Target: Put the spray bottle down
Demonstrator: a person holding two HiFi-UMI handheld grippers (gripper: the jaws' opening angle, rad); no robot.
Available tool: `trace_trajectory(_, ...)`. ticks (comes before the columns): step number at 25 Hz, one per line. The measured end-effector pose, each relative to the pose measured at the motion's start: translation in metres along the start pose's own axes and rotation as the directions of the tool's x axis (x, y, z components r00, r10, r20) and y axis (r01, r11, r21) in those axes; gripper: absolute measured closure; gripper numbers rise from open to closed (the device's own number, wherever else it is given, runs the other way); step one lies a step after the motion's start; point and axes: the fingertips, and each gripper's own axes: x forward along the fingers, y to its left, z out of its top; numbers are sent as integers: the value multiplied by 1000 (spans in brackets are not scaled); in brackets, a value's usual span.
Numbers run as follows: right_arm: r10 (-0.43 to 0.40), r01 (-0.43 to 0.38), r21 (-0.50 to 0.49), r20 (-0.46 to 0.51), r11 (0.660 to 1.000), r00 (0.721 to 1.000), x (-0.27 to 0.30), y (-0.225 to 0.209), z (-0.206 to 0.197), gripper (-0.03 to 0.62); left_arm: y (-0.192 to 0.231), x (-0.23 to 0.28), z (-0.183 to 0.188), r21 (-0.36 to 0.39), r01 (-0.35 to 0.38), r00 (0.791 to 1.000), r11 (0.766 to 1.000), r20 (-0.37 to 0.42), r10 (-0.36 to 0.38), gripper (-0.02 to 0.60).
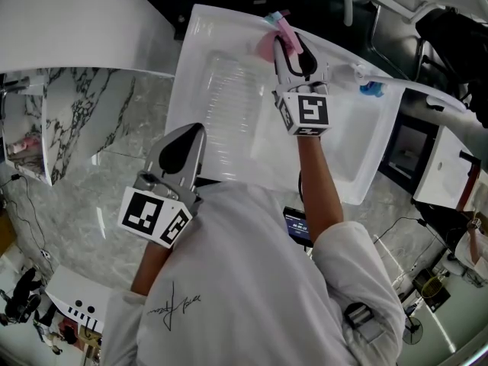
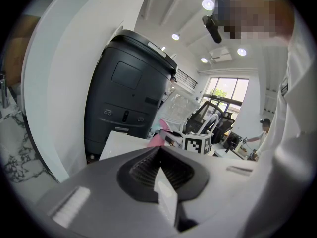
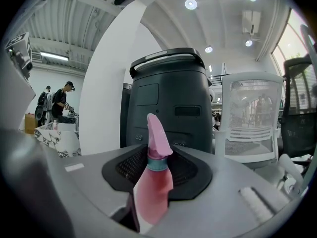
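A white worktop [image 1: 221, 67] with a ribbed draining part and a basin lies in front of the person, with a grey marbled surface [image 1: 114, 136] around it. The pink spray bottle [image 1: 274, 38] is over the far part of this worktop, clamped between the jaws of the right hand-held gripper [image 1: 293, 52], and its head sticks out past the jaw tips. The left hand-held gripper [image 1: 191, 139] is at the near edge of the worktop, jaws together and nothing between them.

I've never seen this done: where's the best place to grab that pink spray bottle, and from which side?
Probably the narrow shoulder just below the teal collar, coming level from the side. The bottle stands upright and tapers there, so the flared head above should stop it slipping. The right tongs hold it roughly so.
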Motion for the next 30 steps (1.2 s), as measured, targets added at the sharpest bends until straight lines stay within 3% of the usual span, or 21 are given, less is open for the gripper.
trace_trajectory(9, 6, -5, 25, -51, 1000, 999, -1, 1, -11, 470, -6, -3, 0, -1, -6, 1000, 1000, 4, 6, 558)
trace_trajectory(30, 2, 2, 50, -61, 999, 998, -5, -1, -7, 444, -10, -15, -1, 2, -9, 1000, 1000, 21, 9, 558)
